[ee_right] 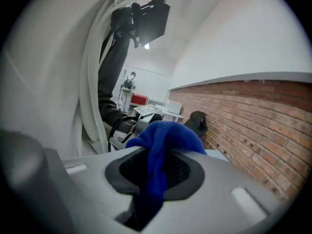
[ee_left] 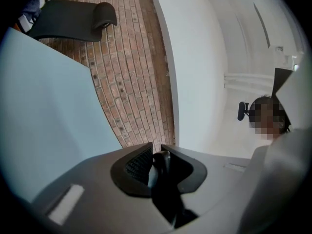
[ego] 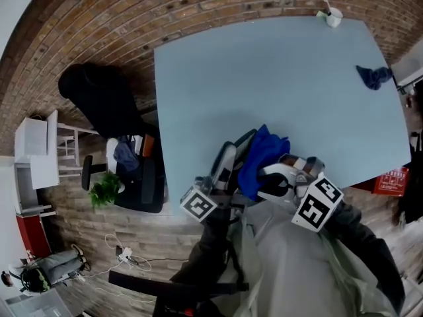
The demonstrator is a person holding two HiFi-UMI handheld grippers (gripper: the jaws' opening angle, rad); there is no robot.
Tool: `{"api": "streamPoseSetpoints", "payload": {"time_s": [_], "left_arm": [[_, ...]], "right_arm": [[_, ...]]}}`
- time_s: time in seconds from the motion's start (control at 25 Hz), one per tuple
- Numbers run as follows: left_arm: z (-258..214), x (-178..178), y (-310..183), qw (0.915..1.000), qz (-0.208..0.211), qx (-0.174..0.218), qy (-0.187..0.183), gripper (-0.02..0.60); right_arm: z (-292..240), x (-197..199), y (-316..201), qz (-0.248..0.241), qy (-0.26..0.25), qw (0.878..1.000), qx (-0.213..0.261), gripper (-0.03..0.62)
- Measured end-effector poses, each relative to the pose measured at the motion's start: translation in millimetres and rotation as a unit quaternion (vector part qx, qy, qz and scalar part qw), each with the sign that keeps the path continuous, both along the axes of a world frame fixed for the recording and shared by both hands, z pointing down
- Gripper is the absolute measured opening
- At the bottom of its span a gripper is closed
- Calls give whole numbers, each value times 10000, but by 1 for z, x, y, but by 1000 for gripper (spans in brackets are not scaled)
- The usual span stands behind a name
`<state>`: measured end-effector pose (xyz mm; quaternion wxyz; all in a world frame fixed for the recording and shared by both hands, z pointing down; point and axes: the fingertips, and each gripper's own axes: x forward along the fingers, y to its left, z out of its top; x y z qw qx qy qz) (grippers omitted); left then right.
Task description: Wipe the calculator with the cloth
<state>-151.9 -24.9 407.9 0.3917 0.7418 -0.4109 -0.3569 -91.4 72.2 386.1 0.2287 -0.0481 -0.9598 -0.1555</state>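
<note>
At the near edge of the pale blue table (ego: 264, 78), the two tools sat close together, their marker cubes turned toward the person. The left gripper (ee_left: 156, 156) had its jaws nearly together, pinched on the thin dark edge of what looked like the calculator (ee_left: 165, 194), which it held off the tabletop. The right gripper (ee_right: 156, 165) was clamped on the blue cloth (ee_right: 168, 135), whose bunched top bulged above the pads. In the head view the cloth was draped between the two tools, against the dark thing in the left one. Far across the table stood a white cup (ego: 334, 17), and a crumpled dark blue rag (ego: 374, 76) lay near the right edge. Off the table's left side, on the brick floor, stood a black office chair (ego: 99, 101) and a small potted plant (ego: 106, 190).
</note>
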Motion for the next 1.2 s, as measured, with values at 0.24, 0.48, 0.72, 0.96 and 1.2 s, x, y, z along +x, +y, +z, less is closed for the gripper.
{"api": "streamPoseSetpoints", "payload": {"time_s": [0.24, 0.48, 0.72, 0.96, 1.2], "left_arm": [[60, -5, -9, 9988, 30, -476, 93, 57], [126, 1, -45, 9920, 527, -814, -808, 57], [148, 0, -51, 9721, 842, -1006, -1945, 60], [142, -37, -41, 9478, 480, -1032, -2979, 77], [90, -76, -12, 9578, -346, -768, -2749, 62]], "right_arm": [[84, 35, -96, 2155, -758, 9616, -1522, 74], [170, 75, -124, 3374, -128, 9249, -1750, 78], [187, 95, -118, 3702, 379, 9126, -1694, 131], [181, 116, -114, 3570, 1591, 9166, -843, 147], [84, 113, -118, 3718, -327, 9235, -882, 146]]}}
